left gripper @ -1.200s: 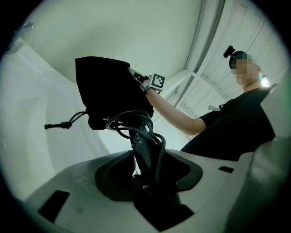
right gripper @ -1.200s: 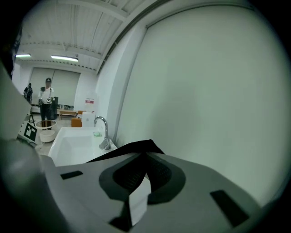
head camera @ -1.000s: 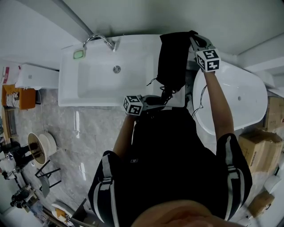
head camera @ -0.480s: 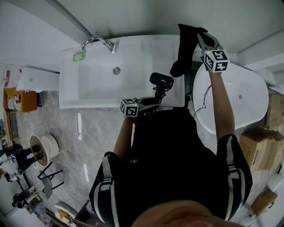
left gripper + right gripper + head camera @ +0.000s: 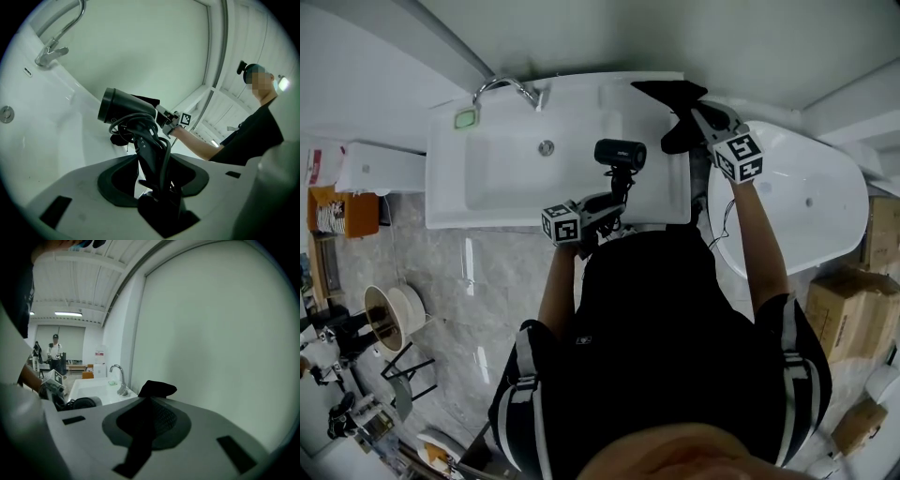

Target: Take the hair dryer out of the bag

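A black hair dryer point(image 5: 621, 155) stands out in the open over the white counter, its cord wound round the handle. My left gripper point(image 5: 616, 194) is shut on that handle; the left gripper view shows the handle point(image 5: 151, 159) clamped between the jaws and the barrel point(image 5: 125, 108) above. Off to the right, my right gripper point(image 5: 695, 120) is shut on the limp black bag point(image 5: 673, 97), which hangs apart from the dryer near the back wall. In the right gripper view the bag fabric point(image 5: 149, 420) runs between the jaws, with the dryer point(image 5: 84, 403) at far left.
A white sink point(image 5: 492, 202) with a chrome faucet point(image 5: 512, 86) and a green soap dish point(image 5: 467, 117) lies left of the dryer. A white bathtub point(image 5: 816, 202) stands at right, cardboard boxes point(image 5: 851, 305) beyond it. The wall rises right behind the counter.
The bag covered the dryer a second ago. The right gripper pulled the bag up and away to the right, then lowered it. The left gripper carried the bared dryer leftward.
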A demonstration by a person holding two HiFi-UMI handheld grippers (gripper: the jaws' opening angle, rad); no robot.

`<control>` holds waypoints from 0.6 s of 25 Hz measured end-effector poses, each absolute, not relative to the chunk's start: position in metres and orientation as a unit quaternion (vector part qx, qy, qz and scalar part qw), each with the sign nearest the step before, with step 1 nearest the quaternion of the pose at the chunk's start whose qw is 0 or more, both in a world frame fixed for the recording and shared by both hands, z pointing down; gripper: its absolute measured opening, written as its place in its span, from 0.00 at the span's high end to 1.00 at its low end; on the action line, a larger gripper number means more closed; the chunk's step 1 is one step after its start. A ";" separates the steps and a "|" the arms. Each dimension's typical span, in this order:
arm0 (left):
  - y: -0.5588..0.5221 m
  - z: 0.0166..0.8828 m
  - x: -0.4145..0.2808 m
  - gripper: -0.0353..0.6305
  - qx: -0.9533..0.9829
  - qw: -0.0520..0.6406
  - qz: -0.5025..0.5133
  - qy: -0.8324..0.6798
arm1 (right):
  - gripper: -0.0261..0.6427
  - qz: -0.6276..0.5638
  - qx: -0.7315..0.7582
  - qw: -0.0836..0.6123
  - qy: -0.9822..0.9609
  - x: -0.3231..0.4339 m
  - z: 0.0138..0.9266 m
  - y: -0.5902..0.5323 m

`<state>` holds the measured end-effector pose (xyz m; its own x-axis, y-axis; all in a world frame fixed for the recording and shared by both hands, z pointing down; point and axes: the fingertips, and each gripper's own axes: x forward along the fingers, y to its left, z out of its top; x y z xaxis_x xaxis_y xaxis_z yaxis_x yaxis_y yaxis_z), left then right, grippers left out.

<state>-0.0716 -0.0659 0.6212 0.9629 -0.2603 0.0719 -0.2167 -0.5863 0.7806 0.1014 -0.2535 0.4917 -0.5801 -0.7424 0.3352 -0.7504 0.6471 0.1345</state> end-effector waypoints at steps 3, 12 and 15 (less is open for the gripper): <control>-0.074 0.616 -0.079 0.67 0.890 0.429 -0.041 -0.150 | 0.85 0.032 0.397 0.174 -0.900 0.088 0.502 -0.231; -0.082 0.607 -0.087 0.67 0.881 0.432 -0.075 -0.176 | 0.85 0.111 0.333 0.170 -0.921 0.049 0.557 -0.154; -0.077 0.609 -0.088 0.66 0.880 0.436 -0.074 -0.173 | 0.85 0.121 0.318 0.187 -0.922 0.040 0.573 -0.132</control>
